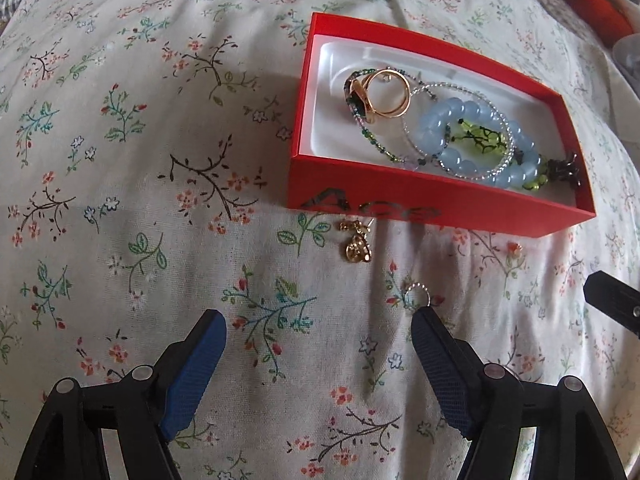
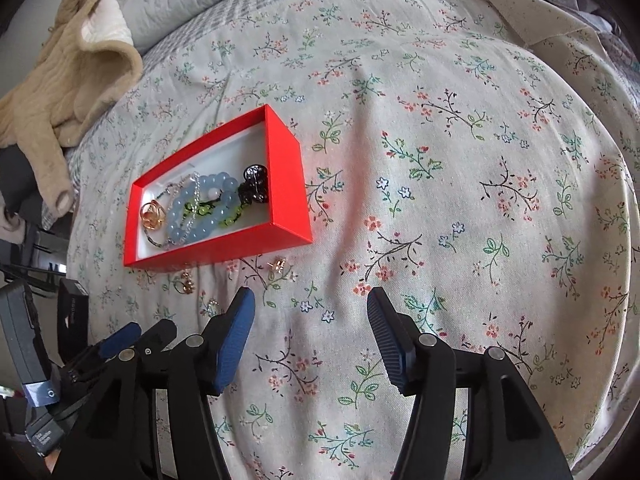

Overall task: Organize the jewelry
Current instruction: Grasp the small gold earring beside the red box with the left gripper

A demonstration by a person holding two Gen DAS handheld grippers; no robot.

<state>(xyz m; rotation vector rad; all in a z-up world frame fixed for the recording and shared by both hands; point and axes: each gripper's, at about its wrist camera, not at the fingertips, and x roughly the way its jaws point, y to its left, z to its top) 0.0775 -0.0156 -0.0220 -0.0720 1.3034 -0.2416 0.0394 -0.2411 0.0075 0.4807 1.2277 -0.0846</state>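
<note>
Nearest: silver ring [image 1: 418,293], on cloth just off left gripper [image 1: 318,322], by its right fingertip. Right gripper [image 2: 311,303] farther. Both agape, empty.

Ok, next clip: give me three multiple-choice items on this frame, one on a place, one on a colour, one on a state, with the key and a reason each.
1. Where is the gold earring?
A. inside the box
B. on the bedspread in front of the box
C. in a gripper

2. What colour is the box?
A. red
B. blue
C. black

3. How is the left gripper?
A. shut on a ring
B. shut, empty
C. open, empty

Key: 1 B, it lies on the floral bedspread just outside the box's front wall. 2 A, its walls are red. 3 C, its fingers stand wide apart with only cloth between.
</note>
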